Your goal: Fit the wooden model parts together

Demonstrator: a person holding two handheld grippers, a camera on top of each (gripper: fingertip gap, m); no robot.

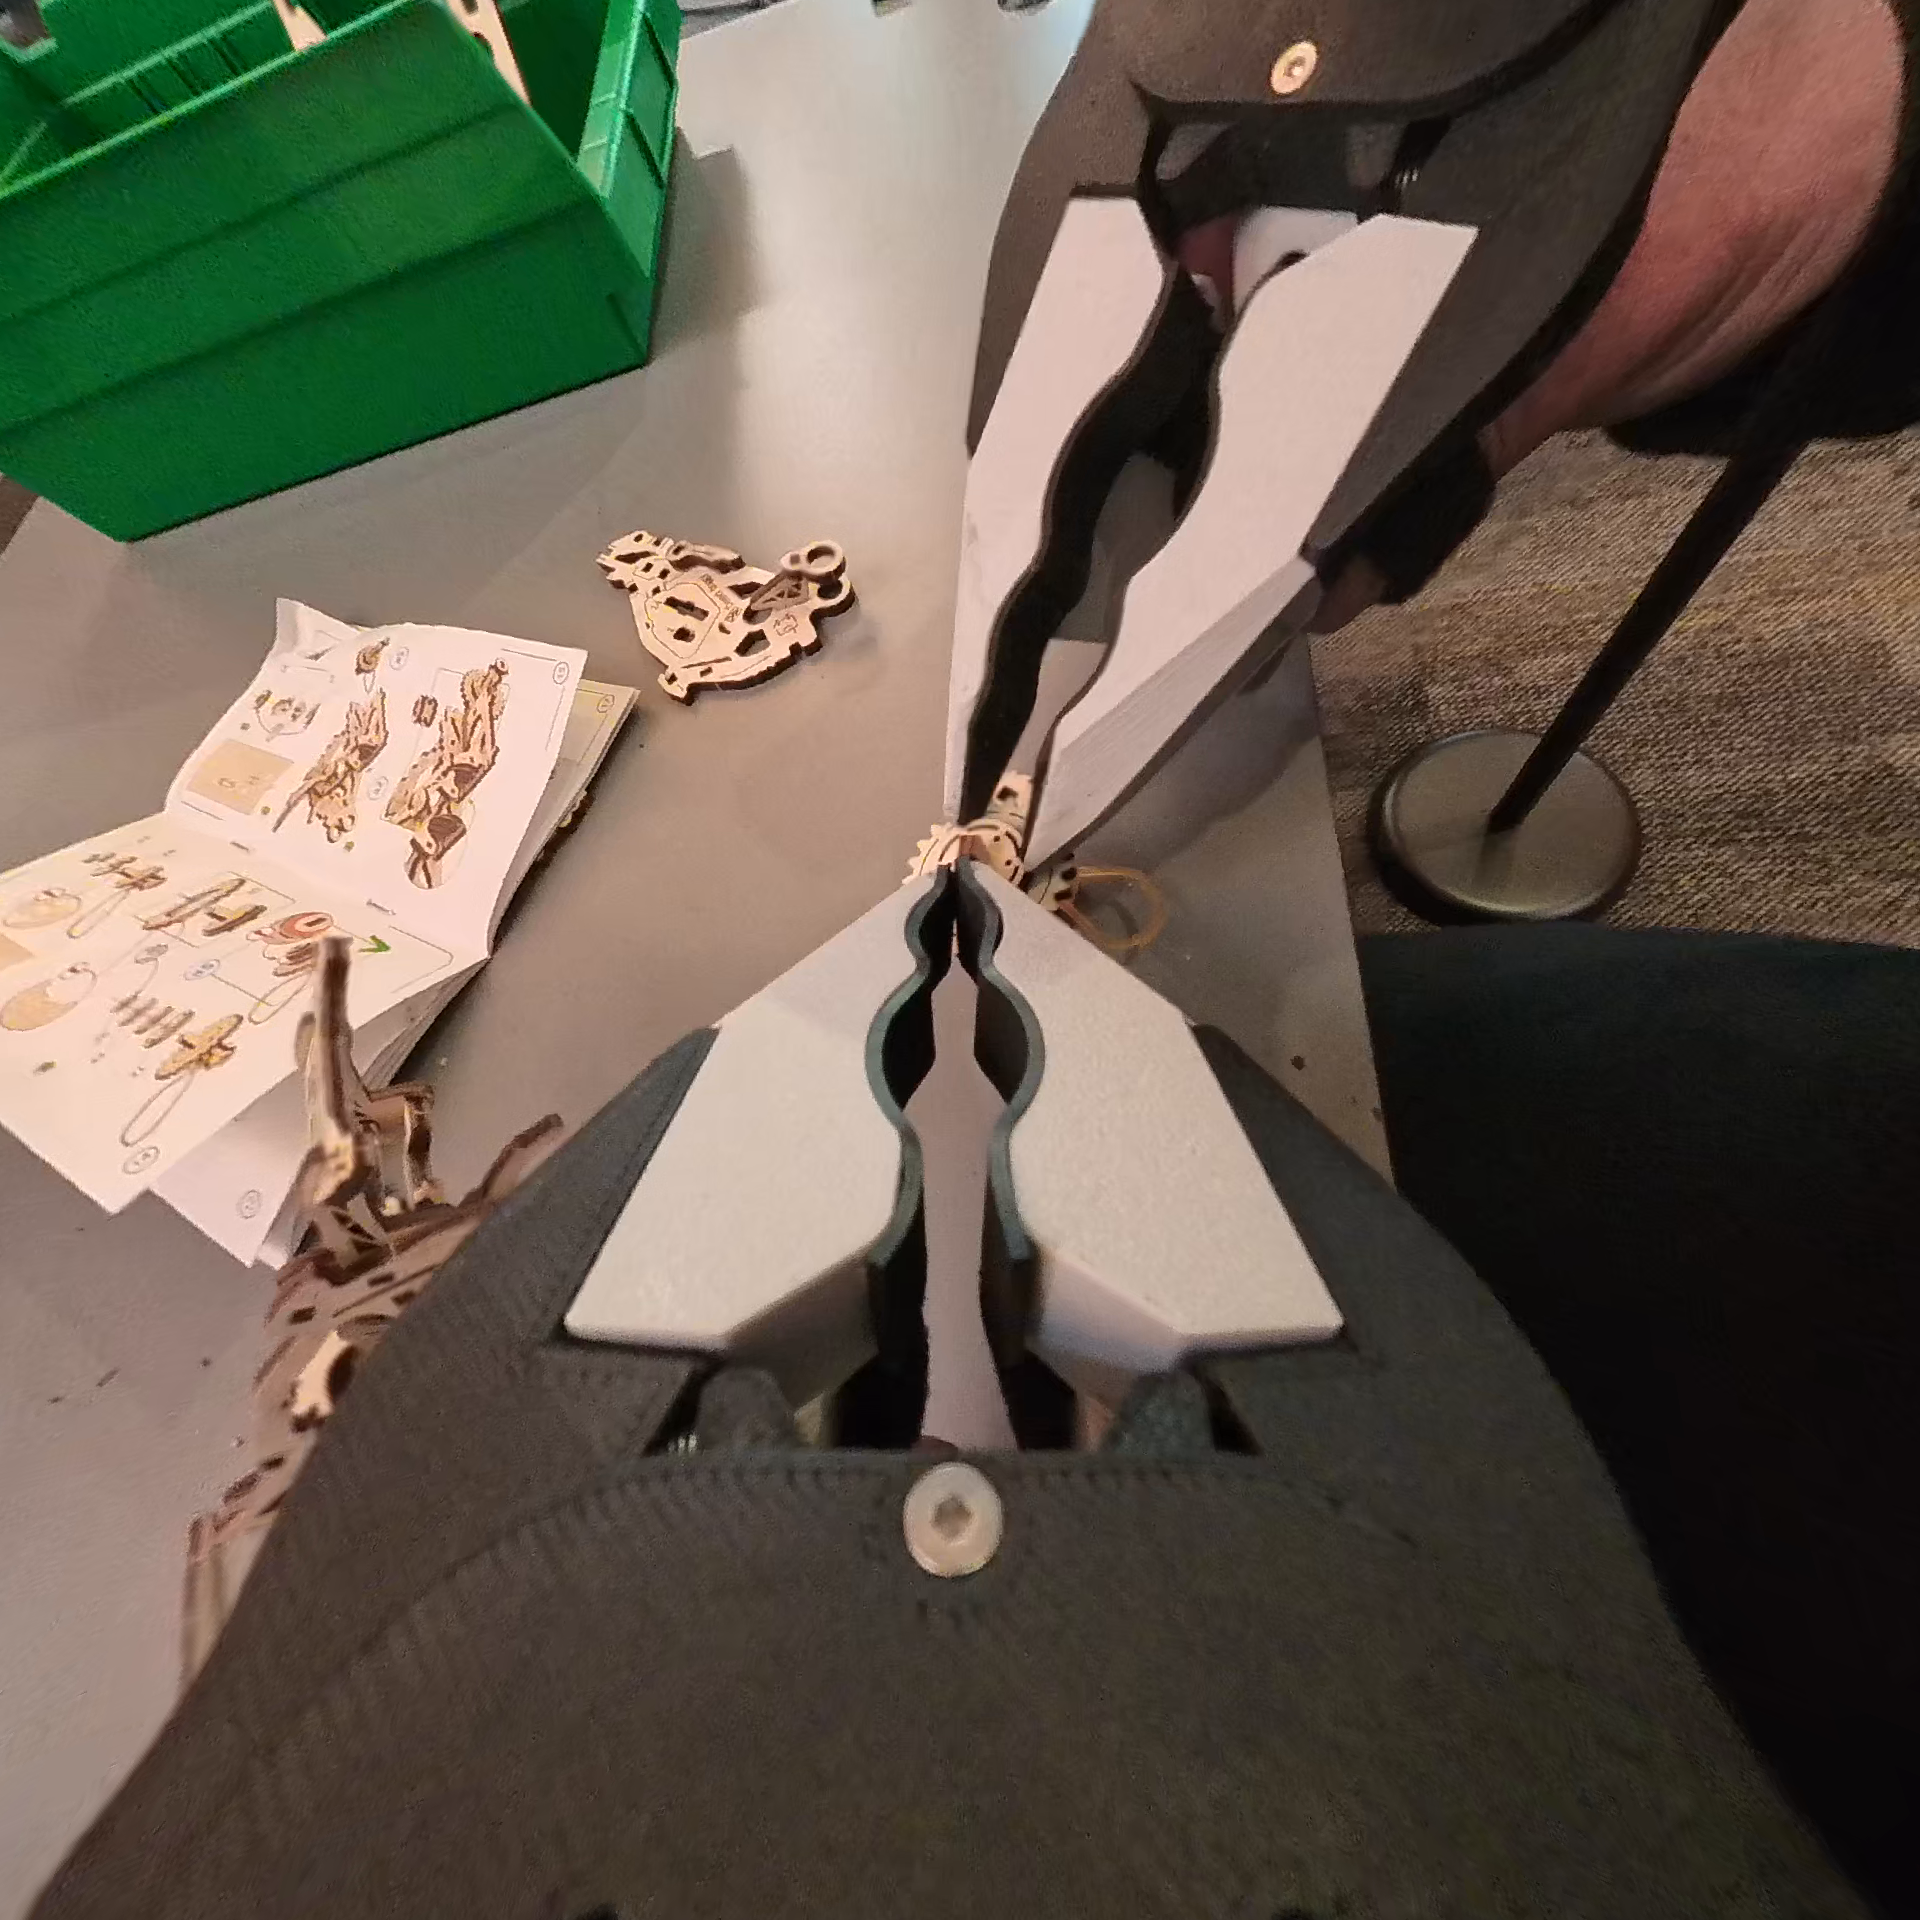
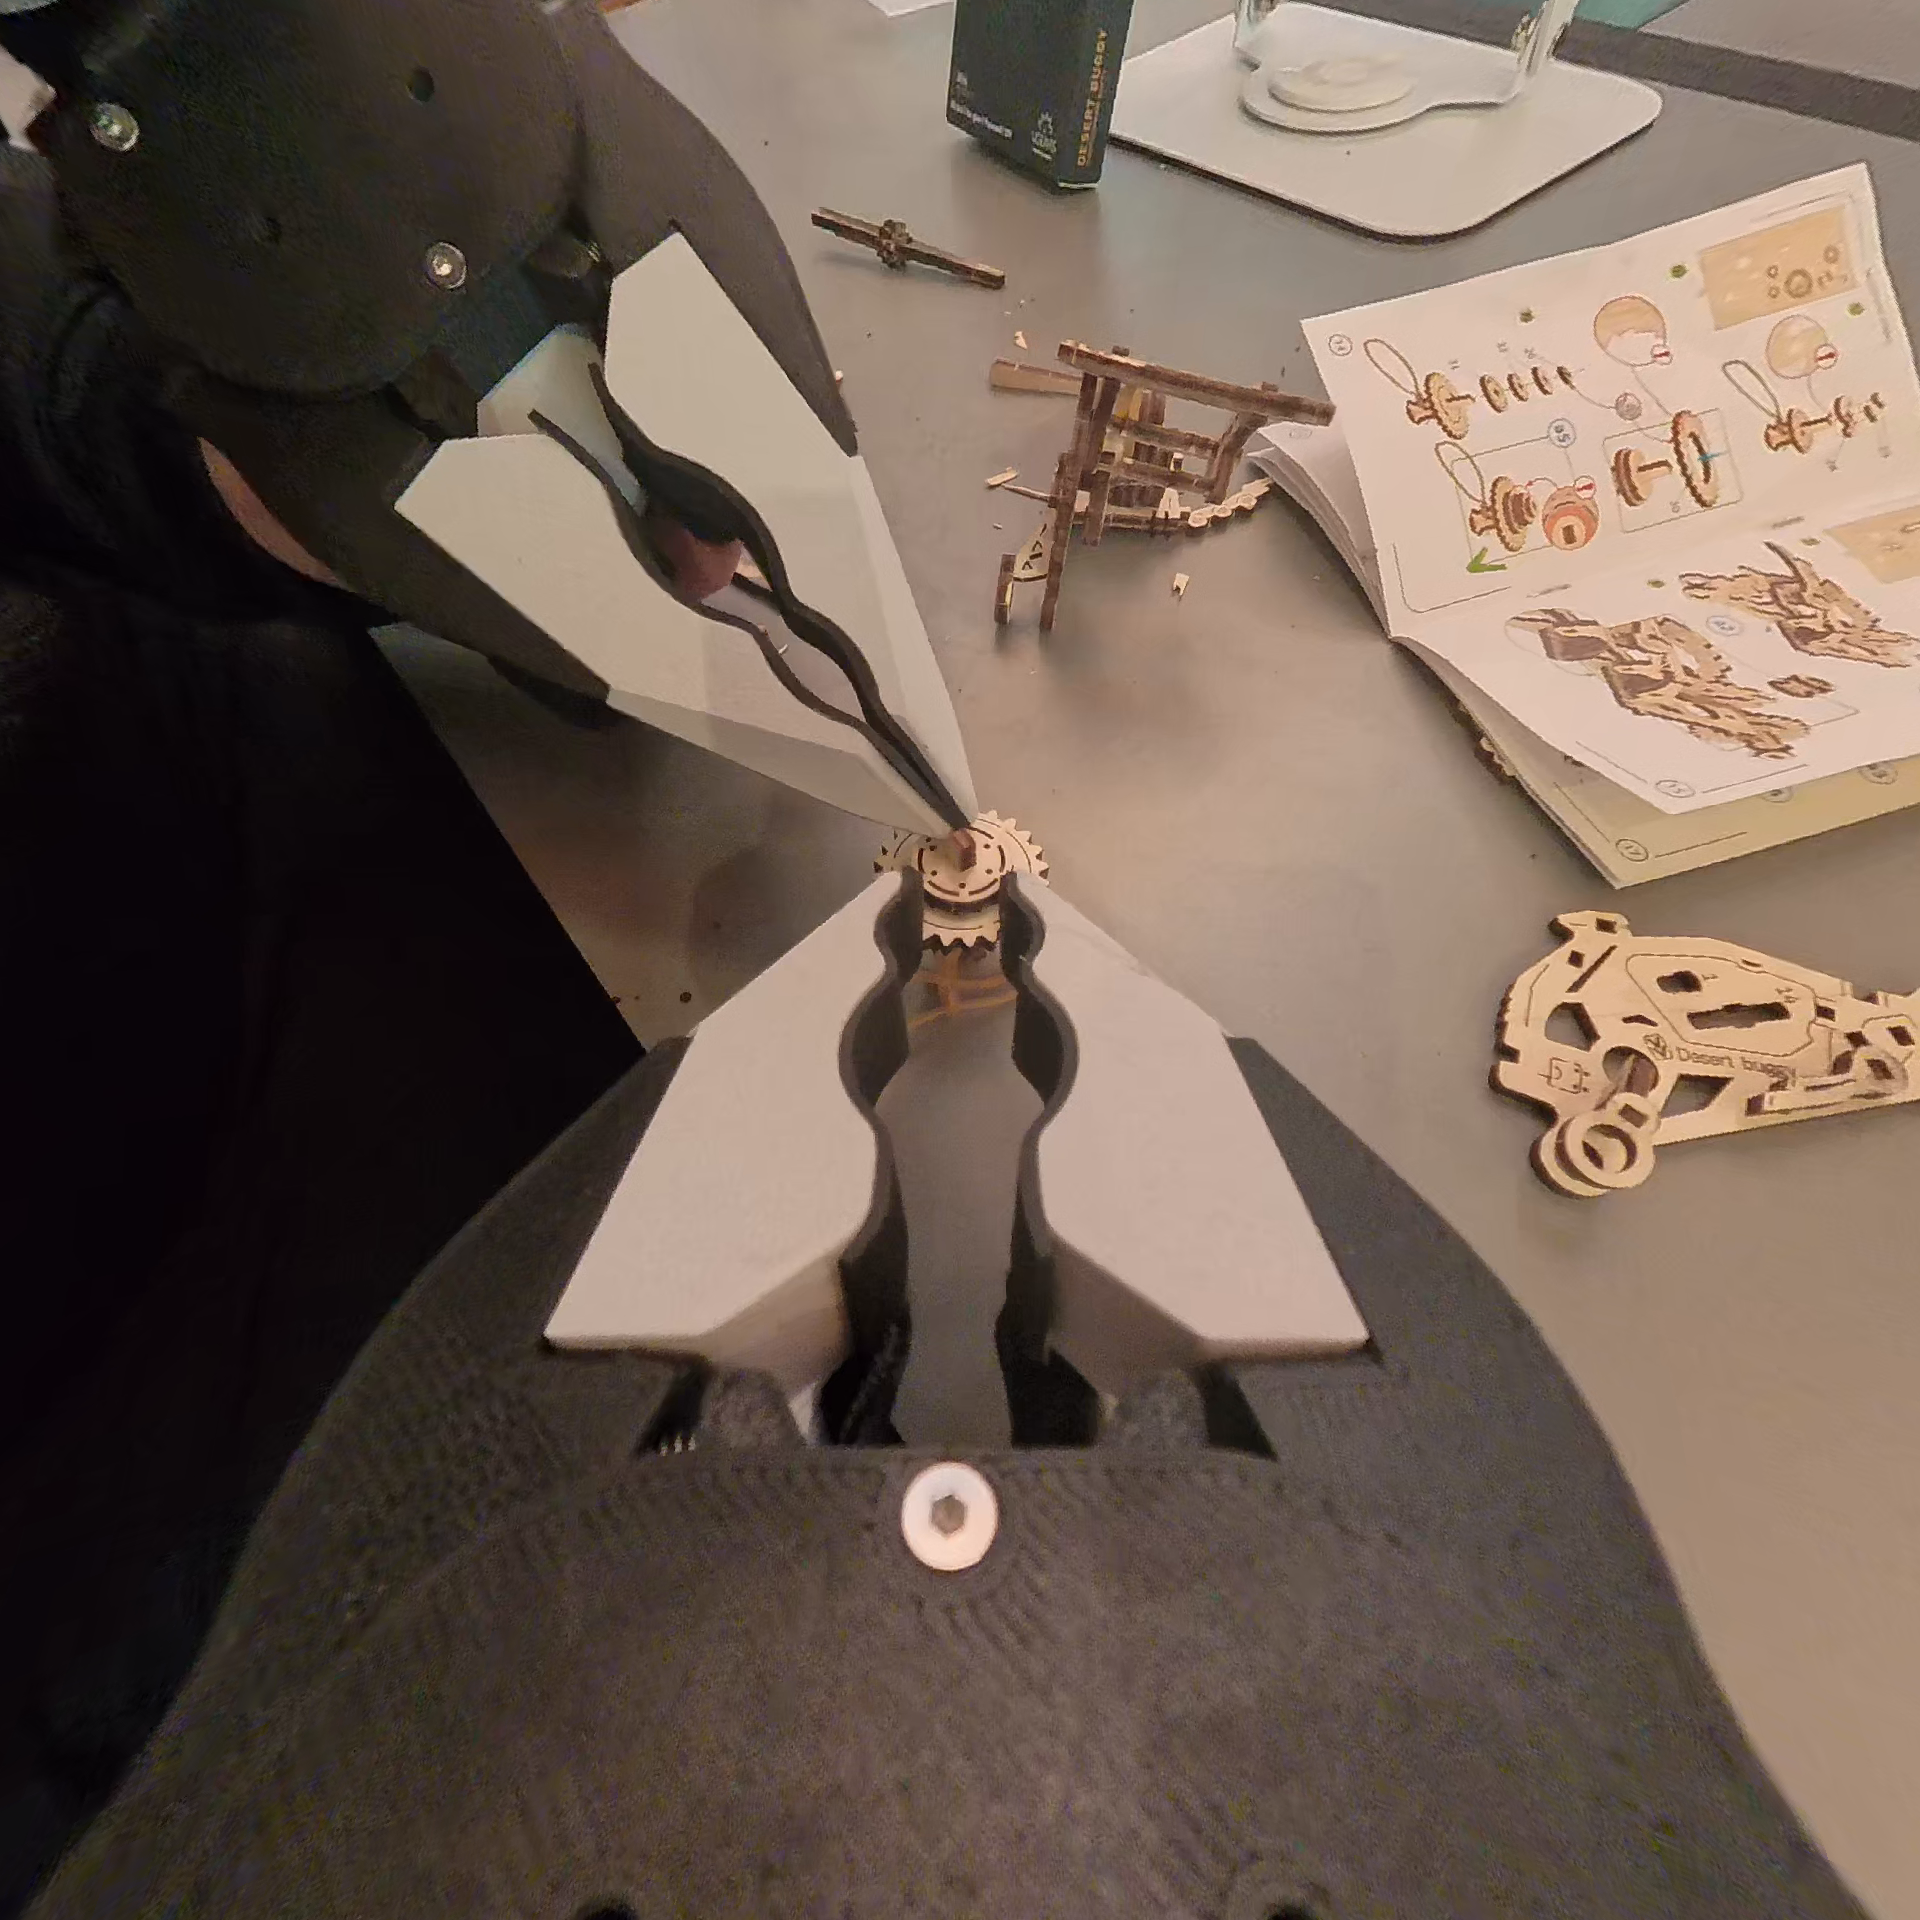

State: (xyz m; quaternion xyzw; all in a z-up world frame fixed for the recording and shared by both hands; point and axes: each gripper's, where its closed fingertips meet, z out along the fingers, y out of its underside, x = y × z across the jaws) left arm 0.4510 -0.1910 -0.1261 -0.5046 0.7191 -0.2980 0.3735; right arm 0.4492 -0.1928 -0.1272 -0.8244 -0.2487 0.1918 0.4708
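Both grippers meet tip to tip over the grey table (image 2: pixel 1195 727), each pinching the same small wooden gear assembly (image 2: pixel 961 868). Left gripper (image 1: pixel 956 883) has its two fingers pressed together at the tips, clamped on the near end of the assembly, where a toothed wheel shows just past them. Right gripper (image 2: pixel 966 914) holds its two fingers a little apart, closed on the assembly's stack of gear discs; at least two toothed wheels show on one short axle. A loop of yellow rubber band (image 1: pixel 1117 909) hangs from the assembly, just above the table edge.

One half-built frame (image 2: pixel 1132 468) of dark wood stands on the table well beyond the grippers, with a few wood chips around it. One flat wooden side panel (image 2: pixel 1704 1049) lies to the right, apart from the rest. One thin axle with a small gear (image 2: pixel 904 247) lies farther back, near one dark box (image 2: pixel 1029 88). One open instruction booklet (image 2: pixel 1621 499) lies beside the frame. One green bin (image 1: pixel 312 239) sits at the far corner in the left wrist view, with some pale parts in it. One hand (image 1: pixel 1745 260) grips the right gripper's handle.
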